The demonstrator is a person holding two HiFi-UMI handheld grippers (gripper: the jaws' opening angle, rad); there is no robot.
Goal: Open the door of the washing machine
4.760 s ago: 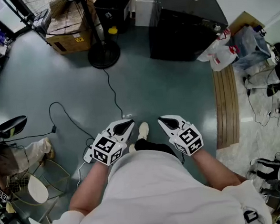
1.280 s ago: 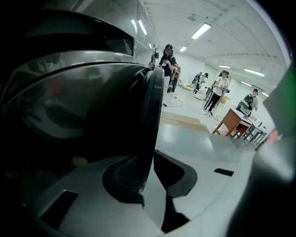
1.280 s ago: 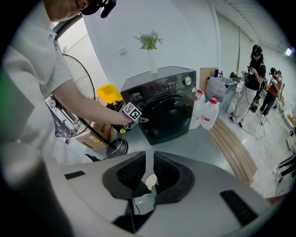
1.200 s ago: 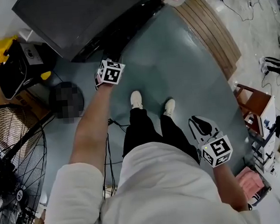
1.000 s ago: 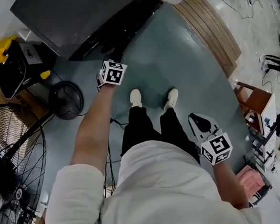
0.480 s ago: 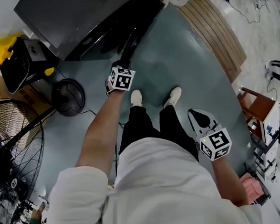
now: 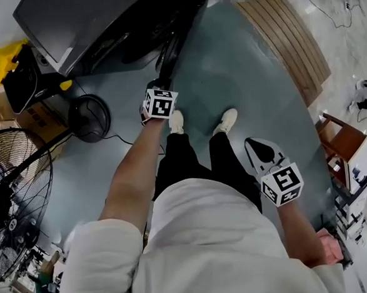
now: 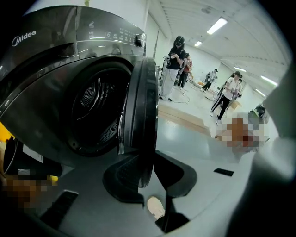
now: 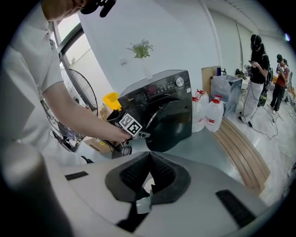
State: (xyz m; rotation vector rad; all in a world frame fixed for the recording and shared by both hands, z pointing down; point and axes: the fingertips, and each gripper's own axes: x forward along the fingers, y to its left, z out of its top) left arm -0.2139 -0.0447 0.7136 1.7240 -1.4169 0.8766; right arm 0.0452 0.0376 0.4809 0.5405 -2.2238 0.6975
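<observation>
The left tool (image 7: pixel 160 85) is clamped on the free rim of the washing machine's door (image 8: pixel 141 106): in the left gripper view one jaw lies against each face of the rim, partly closed to the door's thickness, with the door rising straight up out of the gap. The washing machine (image 7: pixel 100 23) is a dark front-loader standing on the floor (image 7: pixel 241 76) ahead of the person and to their left. The door is swung well out from its front. In the head view it shows as a narrow dark strip (image 7: pixel 171 46) running from the machine's face towards the person's shoes (image 7: pixel 177 121), its outer end at the tool. It stands upright and edge-on to the left tool's camera, to the right of the open mouth. The drum (image 8: pixel 92 106) lies open, and its dark inside shows only its perforated wall. The right tool (image 7: pixel 253 145) hangs beside the person's right leg, well apart from the machine, its jaws drawn together at the tips (image 9: pixel 149 155) and gripping nothing. Two water jugs (image 9: pixel 208 115) stand just beside the machine.
</observation>
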